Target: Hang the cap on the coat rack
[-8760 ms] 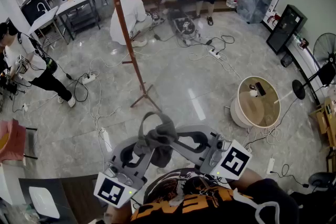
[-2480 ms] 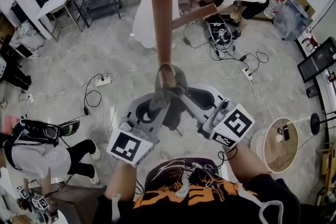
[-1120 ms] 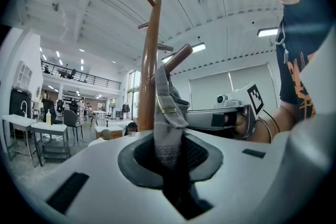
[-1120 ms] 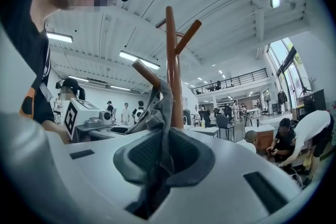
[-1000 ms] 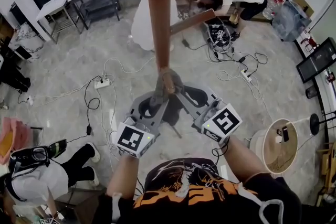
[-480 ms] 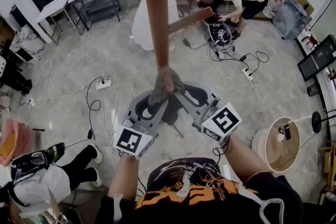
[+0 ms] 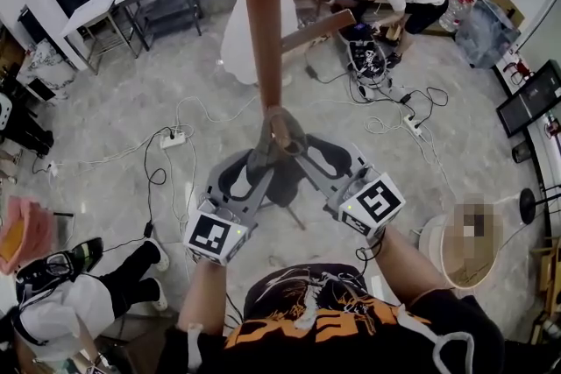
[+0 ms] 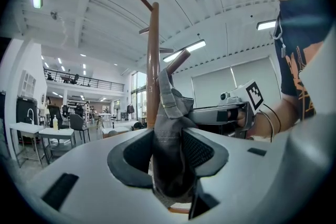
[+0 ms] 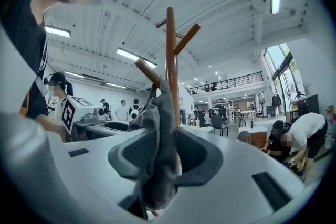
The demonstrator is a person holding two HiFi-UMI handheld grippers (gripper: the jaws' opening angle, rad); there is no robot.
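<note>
Grey crumpled fabric cap point(image 7: 266, 160) hangs on a short angled peg point(image 7: 279, 129) of the brown wooden coat rack pole point(image 7: 260, 13). Its long axis is vertical, strap end up at the peg, bulk drooping straight down. Left gripper point(image 8: 169, 140) and right gripper point(image 9: 164, 140) both have jaws opening wide with cap cloth in the gap; pads look off it, light contact possible. Print: square black-white marker cubes point(image 7: 215, 234); orange lettering on person's black shirt point(image 7: 324, 324), too cropped to read.
</note>
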